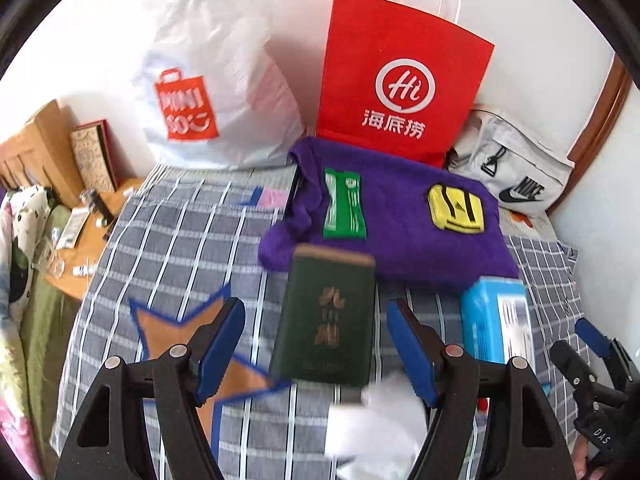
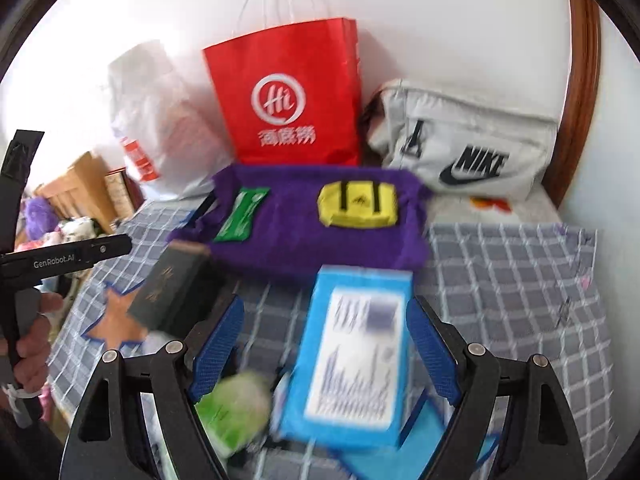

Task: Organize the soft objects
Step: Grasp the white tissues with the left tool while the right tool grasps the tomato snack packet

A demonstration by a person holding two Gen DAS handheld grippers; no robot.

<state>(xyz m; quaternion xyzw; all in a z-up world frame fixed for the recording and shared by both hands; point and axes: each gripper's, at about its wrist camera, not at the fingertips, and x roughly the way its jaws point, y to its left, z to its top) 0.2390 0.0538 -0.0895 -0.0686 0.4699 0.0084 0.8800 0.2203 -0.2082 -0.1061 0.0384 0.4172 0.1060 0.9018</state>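
Observation:
A folded purple sweater (image 1: 400,216) lies on the checked cloth, with a green packet (image 1: 344,208) and a yellow pouch (image 1: 456,210) on it. A dark green box (image 1: 326,316) lies between the open fingers of my left gripper (image 1: 316,348), untouched. A light blue box (image 2: 356,356) lies between the open fingers of my right gripper (image 2: 324,352). The sweater (image 2: 312,224), green packet (image 2: 240,218), yellow pouch (image 2: 358,204) and dark green box (image 2: 172,292) also show in the right wrist view. The blue box (image 1: 496,316) shows in the left view.
A red paper bag (image 1: 400,80), a white Miniso plastic bag (image 1: 208,92) and a grey Nike bag (image 1: 516,172) stand against the wall. An orange star marker (image 1: 180,332) is on the cloth. White tissue (image 1: 380,428) and a green soft item (image 2: 236,408) lie near. A wooden side table (image 1: 92,240) stands left.

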